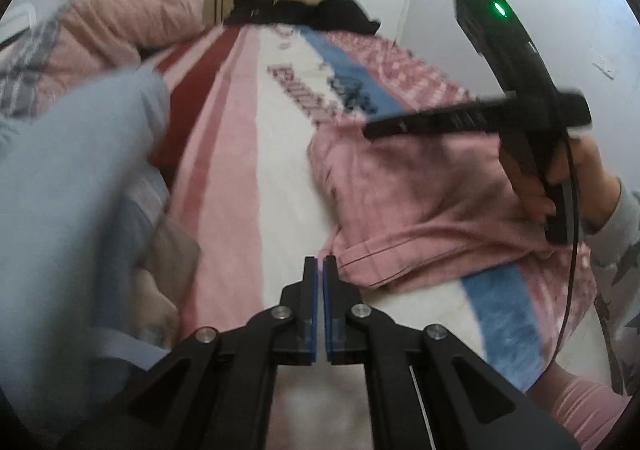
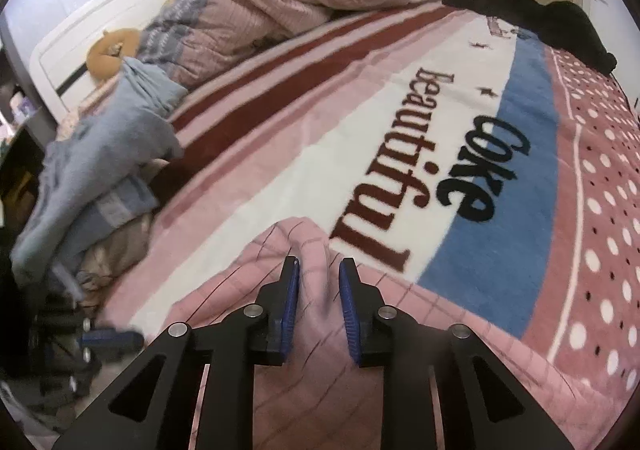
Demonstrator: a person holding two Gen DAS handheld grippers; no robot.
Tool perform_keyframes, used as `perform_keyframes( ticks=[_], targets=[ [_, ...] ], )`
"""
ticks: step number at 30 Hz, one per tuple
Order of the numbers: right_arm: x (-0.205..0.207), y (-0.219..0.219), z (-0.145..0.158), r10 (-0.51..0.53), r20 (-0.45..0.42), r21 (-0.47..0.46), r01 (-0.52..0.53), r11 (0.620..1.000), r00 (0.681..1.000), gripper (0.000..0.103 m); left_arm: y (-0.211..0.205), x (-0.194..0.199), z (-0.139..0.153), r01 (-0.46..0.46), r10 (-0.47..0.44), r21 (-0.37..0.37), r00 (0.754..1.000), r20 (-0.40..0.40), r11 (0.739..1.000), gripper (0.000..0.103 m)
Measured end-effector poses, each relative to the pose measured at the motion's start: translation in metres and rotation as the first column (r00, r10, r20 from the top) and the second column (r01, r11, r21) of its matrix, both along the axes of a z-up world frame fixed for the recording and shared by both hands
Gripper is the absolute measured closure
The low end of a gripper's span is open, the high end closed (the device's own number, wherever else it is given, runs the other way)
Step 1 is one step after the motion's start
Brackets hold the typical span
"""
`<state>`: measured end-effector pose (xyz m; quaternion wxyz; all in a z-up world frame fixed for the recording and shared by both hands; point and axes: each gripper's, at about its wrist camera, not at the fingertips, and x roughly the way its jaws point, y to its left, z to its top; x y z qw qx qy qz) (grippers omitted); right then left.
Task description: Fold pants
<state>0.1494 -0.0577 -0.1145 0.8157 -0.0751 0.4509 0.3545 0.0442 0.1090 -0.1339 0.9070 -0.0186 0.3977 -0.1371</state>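
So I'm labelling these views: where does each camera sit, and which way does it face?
Left wrist: on the left gripper, fingers shut, facing along the blanket; shows the right hand.
Right wrist: on the right gripper, fingers apart over the pink pants.
Shared: pants, blanket, blue clothes.

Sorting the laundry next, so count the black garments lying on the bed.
1, as far as visible: a black garment heaped at the far edge of the striped blanket, in front of the wardrobe. It may be more than one piece bunched together; the folds hide that.
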Motion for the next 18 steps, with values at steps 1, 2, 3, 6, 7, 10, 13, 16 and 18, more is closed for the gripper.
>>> perform_keyframes(
  ticks=[1, 2, 3, 6, 7, 10, 13, 16, 18],
  targets=[
    [-0.007, -0.004, 0.006, 0.006, 0.010, 0.008, -0.006, 1.000, 1.000, 0.085, 0.000, -0.001, 0.007, 0.006, -0.005, -0.008, 1.000, 0.018, 1.000, 0.097],
    [-0.016, -0.008, 0.012, 0.017, 0.020, 0.015, -0.017, 1.000, 1.000, 0.081, 0.000, -0.001, 0.013, 0.014, -0.013, -0.016, 0.999, 0.037, 1.000, 0.094],
    [-0.030, -0.012, 0.019, 0.043, 0.035, 0.027, -0.044, 0.999, 0.998, 0.080, -0.002, 0.001, 0.016, 0.021, -0.020, -0.020, 0.999, 0.048, 1.000, 0.094],
    [-0.064, -0.013, 0.027, 0.147, 0.031, 0.053, -0.148, 0.988, 0.989, 0.080, -0.006, 0.016, 0.021, 0.041, -0.039, -0.040, 0.998, 0.055, 0.998, 0.094],
    [-0.074, -0.010, 0.026, 0.183, 0.020, 0.053, -0.184, 0.981, 0.983, 0.080, -0.007, 0.022, 0.021, 0.055, -0.052, -0.066, 0.998, 0.045, 0.996, 0.091],
    [-0.095, 0.004, 0.013, 0.257, 0.026, 0.015, -0.257, 0.966, 0.966, 0.060, -0.010, 0.046, 0.018, 0.060, -0.060, -0.100, 0.998, 0.008, 0.993, 0.084],
    [-0.102, 0.016, -0.004, 0.274, 0.050, -0.032, -0.272, 0.962, 0.961, 0.056, -0.008, 0.055, 0.012, 0.064, -0.069, -0.125, 0.997, -0.032, 0.990, 0.084],
    [-0.100, 0.022, -0.015, 0.306, 0.037, -0.006, -0.306, 0.952, 0.951, 0.068, -0.011, 0.064, 0.002, 0.070, -0.079, -0.117, 0.994, -0.073, 0.991, 0.082],
    [-0.104, 0.027, -0.020, 0.350, 0.011, 0.009, -0.350, 0.937, 0.937, 0.096, -0.014, 0.071, -0.007, 0.066, -0.076, -0.100, 0.992, -0.103, 0.993, 0.082]
  ],
)
